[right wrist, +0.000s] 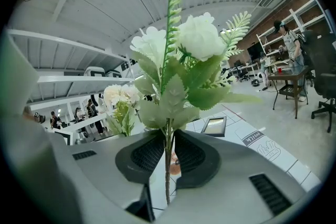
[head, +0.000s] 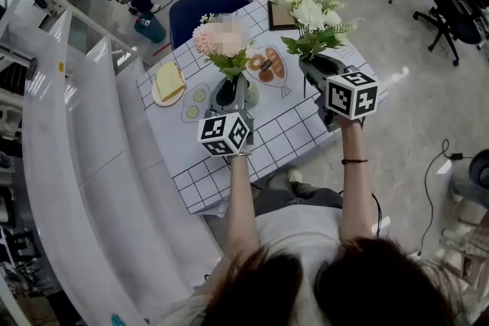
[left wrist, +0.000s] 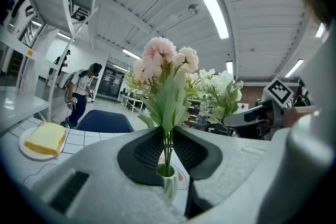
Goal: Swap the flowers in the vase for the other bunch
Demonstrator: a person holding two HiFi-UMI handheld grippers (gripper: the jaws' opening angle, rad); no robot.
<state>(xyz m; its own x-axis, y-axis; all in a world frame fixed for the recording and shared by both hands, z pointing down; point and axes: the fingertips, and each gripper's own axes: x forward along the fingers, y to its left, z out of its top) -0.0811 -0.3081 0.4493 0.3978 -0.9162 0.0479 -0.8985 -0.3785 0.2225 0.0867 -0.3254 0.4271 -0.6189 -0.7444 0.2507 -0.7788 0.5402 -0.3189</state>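
Closest to us, our own dark hair point(head: 328, 279) fills the bottom of the head view, and both bare forearms point(head: 238, 202) reach forward from it over the table point(head: 283, 137), which wears a white cloth ruled in a dark grid. Behind its far edge stands a blue chair point(head: 205, 2). Above the cloth we hold two bunches upright, side by side and apart. The white bunch point(right wrist: 184, 50), the fuller one, sits in our right gripper point(right wrist: 168, 152): its dark ribbed pads are closed nearly together on the thin stems, whose cut ends hang free below the jaws, clear of the cloth. The pink bunch point(left wrist: 163, 60) is in our left gripper point(left wrist: 168, 145), whose pads likewise pinch the stems with only the stems' width left between them. Just under those pads the stems run down into the mouth of the vase point(left wrist: 168, 181), a small pale green one standing on the cloth directly beneath that gripper. Left of the vase lies a round plate point(head: 155, 98) with a bread slice point(head: 170, 79) on it.
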